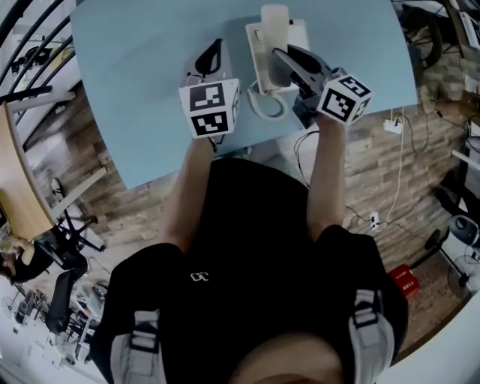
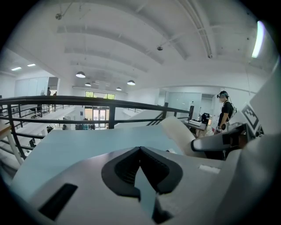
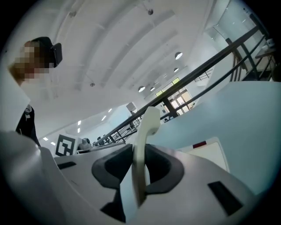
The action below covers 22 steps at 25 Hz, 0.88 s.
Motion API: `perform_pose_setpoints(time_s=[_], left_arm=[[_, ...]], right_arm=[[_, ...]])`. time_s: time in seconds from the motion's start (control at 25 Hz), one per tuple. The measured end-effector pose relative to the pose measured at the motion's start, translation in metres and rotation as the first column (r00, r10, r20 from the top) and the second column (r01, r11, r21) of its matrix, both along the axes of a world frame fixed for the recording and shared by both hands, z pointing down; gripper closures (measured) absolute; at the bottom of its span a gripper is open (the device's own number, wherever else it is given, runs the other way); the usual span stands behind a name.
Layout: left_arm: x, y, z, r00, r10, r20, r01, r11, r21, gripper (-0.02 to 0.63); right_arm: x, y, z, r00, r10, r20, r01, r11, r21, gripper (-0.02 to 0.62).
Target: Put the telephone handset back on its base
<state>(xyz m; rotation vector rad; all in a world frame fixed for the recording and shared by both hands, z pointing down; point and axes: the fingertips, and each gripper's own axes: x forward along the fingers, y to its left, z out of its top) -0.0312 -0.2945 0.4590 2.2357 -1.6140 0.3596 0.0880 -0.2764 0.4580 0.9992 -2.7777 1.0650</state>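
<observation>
The cream telephone handset (image 1: 274,21) is held just above the white base (image 1: 300,34) at the far middle of the light blue table (image 1: 142,82). My right gripper (image 1: 279,66) is shut on the handset's middle. In the right gripper view the handset (image 3: 147,127) stands on edge between the dark pads, with the base (image 3: 210,151) to its right. A coiled cord (image 1: 266,106) hangs at the base's near side. My left gripper (image 1: 217,46) hovers to the left of the phone, its jaw tips together and holding nothing. In the left gripper view the handset (image 2: 178,131) shows at right.
The table's near edge runs just under both grippers. A black railing (image 2: 109,102) stands beyond the table's far side. A person (image 2: 225,110) stands far off at the right. Cables and a power strip (image 1: 391,124) lie on the wooden floor.
</observation>
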Motion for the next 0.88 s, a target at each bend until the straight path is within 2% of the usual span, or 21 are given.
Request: perform_pose_setpoints(time_s=[0.16, 0.36, 0.88], left_arm=[[0.001, 0.007, 0.008, 1.0, -0.027, -0.009, 0.026, 0.999, -0.021, 0.606], [-0.012, 0.013, 0.019, 0.998, -0.066, -0.013, 0.065, 0.997, -0.047, 0.606], [-0.022, 0.019, 0.038, 0.994, -0.11, -0.02, 0.108, 0.991, -0.083, 0.606]], right_arm=[[0.005, -0.004, 0.039, 0.999, -0.024, -0.037, 0.02, 0.995, -0.1, 0.512], [-0.007, 0.0, 0.076, 0.997, -0.049, -0.066, 0.035, 0.98, -0.198, 0.512], [-0.018, -0.005, 0.106, 0.999, -0.039, -0.014, 0.033, 0.956, -0.29, 0.512]])
